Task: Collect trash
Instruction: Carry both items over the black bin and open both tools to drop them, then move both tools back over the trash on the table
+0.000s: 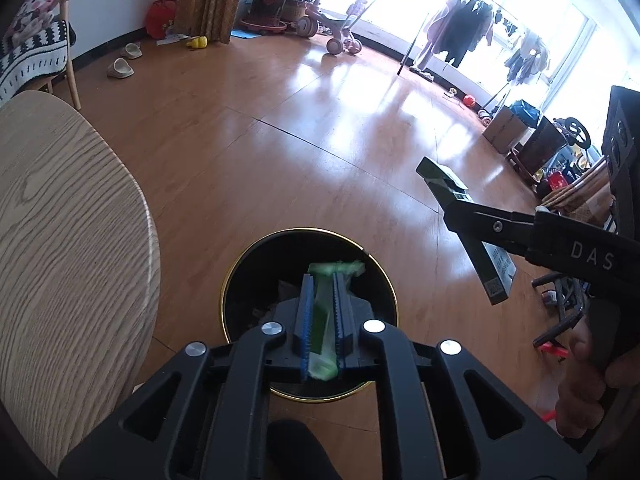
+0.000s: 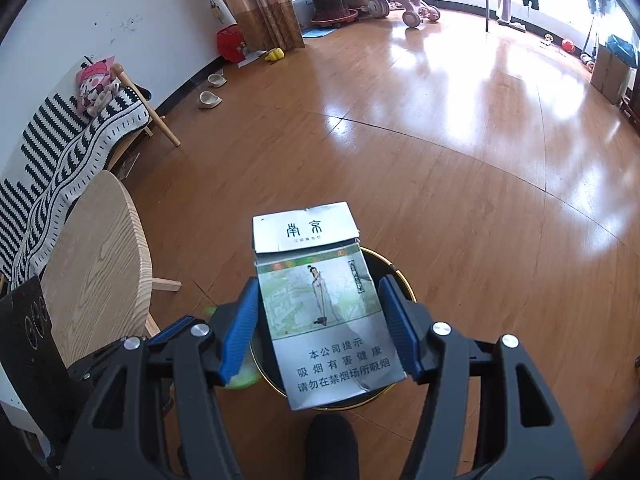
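**Strong daylight, blown-out windows, heavy fisheye warp**

Bright throughout, lit by daylight from the windows [image 1: 500, 4] at upper right, overexposed to plain white. Broad glare patches across the wooden floor [image 1: 320, 128], washing out the grain. Deep shadow inside the bin [image 1: 240, 276]. Black vignette in the corners; strong barrel bending of floor seams and walls toward the edges. Sharp mid-frame, slightly soft close up.

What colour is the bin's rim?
Gold, around a black trash bin; clearest in the left wrist view.
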The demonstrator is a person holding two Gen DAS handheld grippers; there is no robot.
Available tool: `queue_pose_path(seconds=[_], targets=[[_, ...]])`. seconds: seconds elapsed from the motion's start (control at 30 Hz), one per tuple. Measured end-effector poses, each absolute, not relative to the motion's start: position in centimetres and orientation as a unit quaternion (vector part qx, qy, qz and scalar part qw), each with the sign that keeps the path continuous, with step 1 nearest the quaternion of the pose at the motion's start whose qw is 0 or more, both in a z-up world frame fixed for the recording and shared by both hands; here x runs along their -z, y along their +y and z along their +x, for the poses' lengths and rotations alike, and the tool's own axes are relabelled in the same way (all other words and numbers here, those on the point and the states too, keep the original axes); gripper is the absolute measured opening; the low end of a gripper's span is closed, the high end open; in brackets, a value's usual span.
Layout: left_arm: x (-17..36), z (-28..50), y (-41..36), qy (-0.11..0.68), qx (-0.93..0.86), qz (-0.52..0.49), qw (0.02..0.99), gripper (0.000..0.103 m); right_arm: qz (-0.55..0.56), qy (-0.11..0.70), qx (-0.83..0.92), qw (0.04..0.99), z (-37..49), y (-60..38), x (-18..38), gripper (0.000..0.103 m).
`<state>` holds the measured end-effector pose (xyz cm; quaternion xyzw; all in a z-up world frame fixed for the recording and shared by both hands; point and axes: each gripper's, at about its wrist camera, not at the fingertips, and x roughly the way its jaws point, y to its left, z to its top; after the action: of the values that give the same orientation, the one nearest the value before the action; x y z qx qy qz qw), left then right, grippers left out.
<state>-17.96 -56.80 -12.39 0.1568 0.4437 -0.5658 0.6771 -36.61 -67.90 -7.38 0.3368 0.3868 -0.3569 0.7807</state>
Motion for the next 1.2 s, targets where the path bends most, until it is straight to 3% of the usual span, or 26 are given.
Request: queue_pose_path(seconds=[0.1,0.33,0.6,0.77,1.2], targets=[[12.2,-17.8,-56.6,0.440,0.565,0.148,0.682,0.050,0.337,0.387,0.357,0.780,-37.0,-67.9,7.5,0.060],[10.8,-17.5,-55.6,0.419,0.559,0.133,0.703,0.076,0.335,0.391,0.357,0.779,-36.7,-68.0,7.5,0.060],[9.6,-16.5,-54.0,0.409,0.546,0.132,0.720,0.087,0.329,0.393,0.356,0.781,-35.9,-67.6,7.4,0.061],[8.0,-15.1,-51.9,0.403,0.542,0.117,0.728,0.091,0.325,0.387,0.367,0.781,-35.5,-67.6,7.0,0.079],[3.0,-8.2,-40.4,0.373,0.455,0.110,0.801,0.094,0.297,0.379,0.275,0.832,-25.2,-59.5,3.3,0.086]])
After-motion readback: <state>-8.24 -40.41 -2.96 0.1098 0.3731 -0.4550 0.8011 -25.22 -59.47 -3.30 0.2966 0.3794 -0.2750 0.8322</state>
